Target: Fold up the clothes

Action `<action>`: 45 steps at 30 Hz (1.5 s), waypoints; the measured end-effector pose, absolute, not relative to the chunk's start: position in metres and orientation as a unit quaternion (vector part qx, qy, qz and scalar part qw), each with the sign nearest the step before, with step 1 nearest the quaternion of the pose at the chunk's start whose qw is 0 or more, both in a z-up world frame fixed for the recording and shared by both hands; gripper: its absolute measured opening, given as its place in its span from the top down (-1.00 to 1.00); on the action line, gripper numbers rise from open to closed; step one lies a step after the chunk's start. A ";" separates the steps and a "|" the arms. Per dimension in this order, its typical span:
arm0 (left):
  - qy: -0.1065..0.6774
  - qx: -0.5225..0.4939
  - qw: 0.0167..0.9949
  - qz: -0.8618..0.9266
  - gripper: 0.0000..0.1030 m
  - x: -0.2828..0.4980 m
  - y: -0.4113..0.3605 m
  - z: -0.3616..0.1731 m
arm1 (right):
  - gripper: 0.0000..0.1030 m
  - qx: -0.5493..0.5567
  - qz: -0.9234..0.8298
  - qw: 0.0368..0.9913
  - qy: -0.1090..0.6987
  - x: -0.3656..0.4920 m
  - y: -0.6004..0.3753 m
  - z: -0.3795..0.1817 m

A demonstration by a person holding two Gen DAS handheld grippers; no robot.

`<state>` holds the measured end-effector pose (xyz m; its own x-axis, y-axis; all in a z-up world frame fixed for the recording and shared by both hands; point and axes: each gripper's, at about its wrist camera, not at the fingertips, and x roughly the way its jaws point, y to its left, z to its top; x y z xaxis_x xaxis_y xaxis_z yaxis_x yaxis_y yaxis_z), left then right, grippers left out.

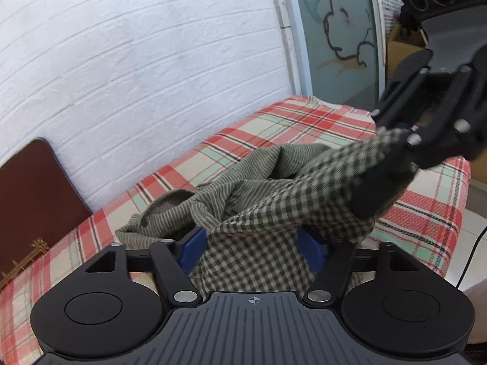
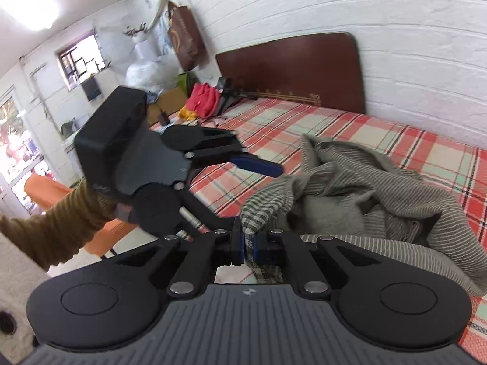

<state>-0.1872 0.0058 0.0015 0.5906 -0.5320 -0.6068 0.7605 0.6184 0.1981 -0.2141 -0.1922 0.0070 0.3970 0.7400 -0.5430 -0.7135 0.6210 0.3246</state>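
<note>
Garment point(image 1: 255, 213): crumpled olive-and-cream cloth, striped outside, checked inside, on plaid bed point(image 1: 274, 127) | right gripper point(image 2: 248, 245): pinching checked edge | left gripper point(image 1: 254, 248): spread, cloth between fingers

Left gripper point(image 1: 254, 251) spread wide around checked cloth point(image 1: 258, 243); right gripper point(image 1: 392, 164) pinches the garment's far end above the plaid bedsheet point(image 1: 304, 121).
</note>
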 end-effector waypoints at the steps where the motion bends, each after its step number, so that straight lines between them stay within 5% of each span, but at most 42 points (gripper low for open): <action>1: 0.259 0.214 0.860 -0.383 0.11 -0.188 0.008 0.001 | 0.89 0.021 0.439 0.831 0.341 -0.217 -0.192 0.006; 2: 0.266 0.207 0.857 -0.390 0.23 -0.190 0.010 0.000 | 0.89 0.027 0.446 0.824 0.348 -0.219 -0.191 0.003; 4: 0.277 0.202 0.851 -0.398 0.80 -0.194 0.014 -0.004 | 0.89 0.043 0.460 0.808 0.365 -0.221 -0.190 -0.002; 6: 0.294 0.195 0.842 -0.407 1.00 -0.199 0.022 -0.011 | 0.89 0.050 0.471 0.792 0.386 -0.224 -0.188 -0.011; 12: 0.363 0.173 0.819 -0.409 1.00 -0.216 0.046 -0.049 | 0.89 0.045 0.452 0.756 0.471 -0.224 -0.172 -0.061; 18: 0.403 0.032 0.820 -0.405 -0.23 -0.205 0.080 -0.052 | 0.89 0.023 0.446 0.750 0.487 -0.227 -0.155 -0.086; 21: 0.397 -0.021 0.829 -0.394 -0.42 -0.196 0.088 -0.044 | 0.89 0.018 0.450 0.754 0.478 -0.230 -0.150 -0.086; 27: 0.403 -0.030 0.834 -0.374 -0.45 -0.183 0.055 -0.047 | 0.84 -0.002 0.467 0.754 0.461 -0.238 -0.134 -0.088; 29: 0.408 -0.036 0.840 -0.357 -0.16 -0.178 0.046 -0.052 | 0.84 -0.004 0.470 0.752 0.463 -0.239 -0.133 -0.090; 30: 0.415 -0.038 0.842 -0.344 0.70 -0.176 0.045 -0.056 | 0.84 -0.005 0.471 0.751 0.464 -0.240 -0.133 -0.092; 31: 0.421 -0.044 0.843 -0.332 1.00 -0.173 0.045 -0.060 | 0.84 -0.005 0.470 0.750 0.464 -0.241 -0.133 -0.092; 36: 0.417 -0.101 0.852 -0.300 1.00 -0.180 0.069 -0.066 | 0.72 0.004 0.457 0.762 0.458 -0.245 -0.147 -0.089; 38: 0.421 -0.107 0.856 -0.280 1.00 -0.186 0.078 -0.071 | 0.08 0.017 0.453 0.770 0.448 -0.246 -0.157 -0.082; 40: 0.425 -0.113 0.859 -0.260 1.00 -0.192 0.087 -0.077 | -0.20 0.034 0.450 0.780 0.432 -0.245 -0.168 -0.069; 45: 0.434 -0.127 0.867 -0.210 1.00 -0.206 0.110 -0.090 | -0.21 0.076 0.443 0.810 0.378 -0.230 -0.192 -0.035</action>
<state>-0.2056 0.1095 -0.0901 0.5347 -0.4742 -0.6995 0.2530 0.8796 -0.4028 -0.2300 -0.1922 -0.0347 0.3223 0.7748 -0.5439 -0.6593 0.5960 0.4584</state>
